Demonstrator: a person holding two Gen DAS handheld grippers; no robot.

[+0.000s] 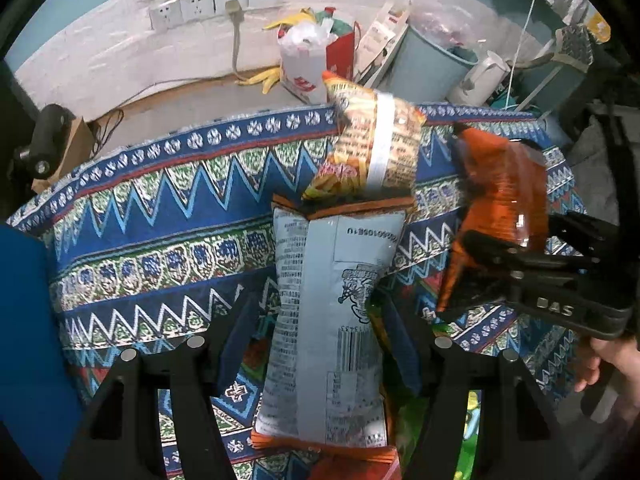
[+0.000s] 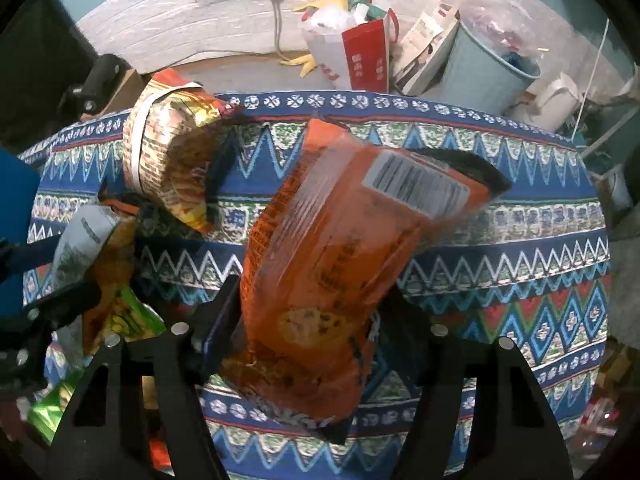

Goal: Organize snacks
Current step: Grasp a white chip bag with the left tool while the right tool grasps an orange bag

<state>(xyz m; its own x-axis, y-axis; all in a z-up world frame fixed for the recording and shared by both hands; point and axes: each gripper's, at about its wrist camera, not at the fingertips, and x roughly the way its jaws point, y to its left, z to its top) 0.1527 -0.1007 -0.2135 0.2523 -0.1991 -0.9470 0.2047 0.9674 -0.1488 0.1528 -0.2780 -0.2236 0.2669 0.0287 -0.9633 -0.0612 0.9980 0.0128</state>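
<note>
Left wrist view, grey packet clamped between jaws (orange bag between the right's, grip unclear)

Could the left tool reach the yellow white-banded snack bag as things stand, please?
Probably not yet: a long grey foil snack bag fills the left tool, and the yellow white-banded snack bag lies beyond it.

On the tabletop, the striped packet lies at the far edge, the long packet before it, the foil packet to their right.

orange packet motion-blurred (print unreadable), bottom edge hidden
</note>
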